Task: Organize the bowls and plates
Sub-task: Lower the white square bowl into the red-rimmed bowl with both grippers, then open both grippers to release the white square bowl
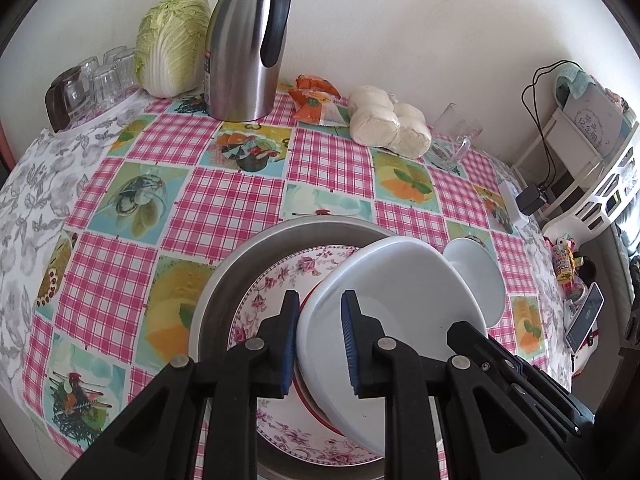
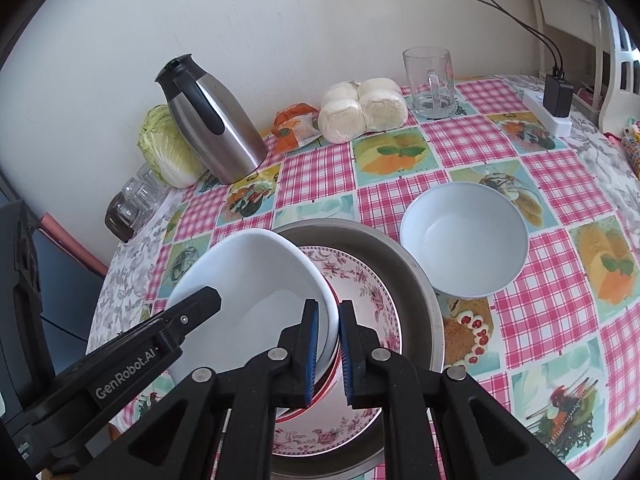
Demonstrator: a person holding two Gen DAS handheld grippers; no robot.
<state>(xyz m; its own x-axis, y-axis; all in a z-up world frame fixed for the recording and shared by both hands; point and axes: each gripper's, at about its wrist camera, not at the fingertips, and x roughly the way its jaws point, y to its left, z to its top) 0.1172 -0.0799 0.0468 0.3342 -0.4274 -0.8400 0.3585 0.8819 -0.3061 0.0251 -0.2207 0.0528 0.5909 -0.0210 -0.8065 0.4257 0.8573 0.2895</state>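
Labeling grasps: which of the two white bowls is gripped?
The tilted white bowl over the floral plate, pinched at its rim by both grippers. The other bowl sits upright alone on the tablecloth.

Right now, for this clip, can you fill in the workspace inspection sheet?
Surface: pink checked tablecloth with food pictures.
Job's things: white bowl tilted over a red-rimmed bowl, floral plate and metal basin; second white bowl beside it.
Clutter: steel jug, cabbage, steamed buns, orange packets, glass mug, upturned glasses.
Grippers: left gripper and right gripper each clamp the tilted bowl's rim.
Cables: black leads to a power strip.
Surroundings: cream wall, white chair.
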